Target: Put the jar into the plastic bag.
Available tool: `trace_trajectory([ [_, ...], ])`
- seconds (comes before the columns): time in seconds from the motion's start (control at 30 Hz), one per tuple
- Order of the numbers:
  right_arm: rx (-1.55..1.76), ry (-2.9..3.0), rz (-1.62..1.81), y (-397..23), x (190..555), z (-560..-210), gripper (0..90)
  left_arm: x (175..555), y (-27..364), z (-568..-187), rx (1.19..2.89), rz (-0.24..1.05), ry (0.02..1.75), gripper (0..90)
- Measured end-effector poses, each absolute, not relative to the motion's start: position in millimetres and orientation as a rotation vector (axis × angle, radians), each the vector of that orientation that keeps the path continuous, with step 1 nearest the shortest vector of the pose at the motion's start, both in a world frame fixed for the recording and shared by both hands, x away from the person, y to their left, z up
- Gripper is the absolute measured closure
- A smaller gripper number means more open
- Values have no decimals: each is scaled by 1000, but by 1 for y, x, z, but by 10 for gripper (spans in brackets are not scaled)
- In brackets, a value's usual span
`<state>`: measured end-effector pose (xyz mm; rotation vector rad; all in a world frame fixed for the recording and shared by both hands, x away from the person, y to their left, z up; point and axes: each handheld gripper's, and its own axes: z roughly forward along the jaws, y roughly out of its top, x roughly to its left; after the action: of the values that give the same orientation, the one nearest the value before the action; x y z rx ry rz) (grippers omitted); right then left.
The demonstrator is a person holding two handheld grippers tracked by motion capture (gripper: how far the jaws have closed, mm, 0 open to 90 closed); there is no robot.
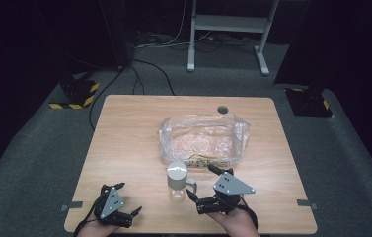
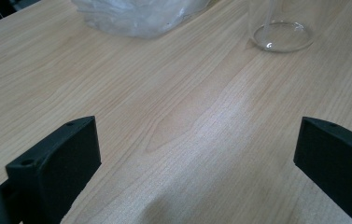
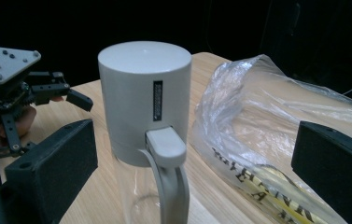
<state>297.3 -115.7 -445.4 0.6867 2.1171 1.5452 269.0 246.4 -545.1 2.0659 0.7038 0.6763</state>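
Glass forms the lower body of the jug (image 3: 143, 140) we are working toward: a clear cylinder with a tall grey cap on top and a grey handle (image 3: 169, 186) that leaves the cap at a squared block and runs down the side. A narrow dark label sits on the cap just above that block. In the high view the jug (image 1: 177, 180) stands on the wooden table (image 1: 124, 148) near our edge, just in front of a crumpled clear plastic bag (image 1: 201, 138).

Our right gripper (image 1: 213, 190) is just beside the jug on its right, jaws spread wide and holding nothing; in the right gripper view the handle points straight at us, between the two black jaws but not touching either. Our left gripper (image 1: 122, 207) rests well apart at the near left, jaws wide open and empty over bare wood, with the jug's clear base (image 2: 282, 36) ahead of it.

The jug stands upright, long axis vertical, handle turned toward our right gripper.
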Motion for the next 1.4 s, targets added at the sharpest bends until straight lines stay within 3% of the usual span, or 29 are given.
trace_trajectory([
  [1.17, 649, 2170, 1594, -74, 311, -443, 6, 270, 247, -545, 2069, 666, 699, 9],
  [1.4, 669, 2143, 1630, -71, 315, -443, 53, 270, 247, -545, 2071, 668, 700, 10],
])
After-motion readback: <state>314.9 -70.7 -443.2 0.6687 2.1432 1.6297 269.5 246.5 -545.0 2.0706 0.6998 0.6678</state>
